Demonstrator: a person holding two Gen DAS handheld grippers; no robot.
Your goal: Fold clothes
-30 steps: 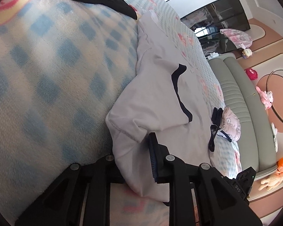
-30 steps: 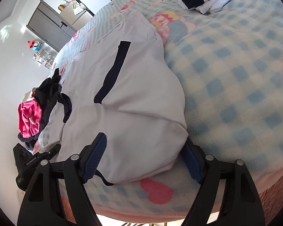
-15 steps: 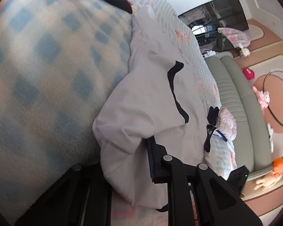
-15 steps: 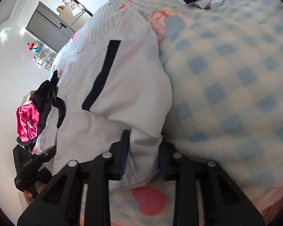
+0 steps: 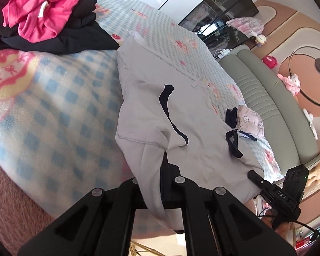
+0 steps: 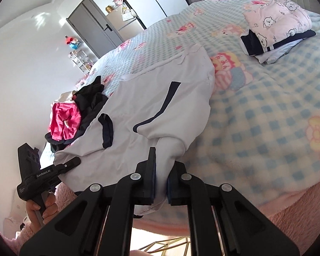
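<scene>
A pale grey garment with dark navy trim [image 5: 151, 98] lies spread across the blue-checked blanket on the bed; it also shows in the right wrist view [image 6: 151, 98]. My left gripper [image 5: 151, 170] is shut on one near corner of the garment, cloth draped over its fingers. My right gripper [image 6: 160, 170] is shut on the other near corner, the fabric bunched between the pads and lifted off the blanket. The right gripper's body shows in the left wrist view [image 5: 283, 194], and the left gripper's body in the right wrist view [image 6: 36, 177].
A pile of pink and black clothes [image 5: 47, 15] sits at one end of the bed [image 6: 266, 117]. A folded pink bear-print garment [image 6: 277, 27] with navy trim lies at the other end. A grey-green headboard [image 5: 266, 98] runs along the far side. The bed's near edge is just below both grippers.
Both grippers closed on the garment's near corners and pulled back and up toward the bed's edge, lifting the hem. The right one was open a second ago.
</scene>
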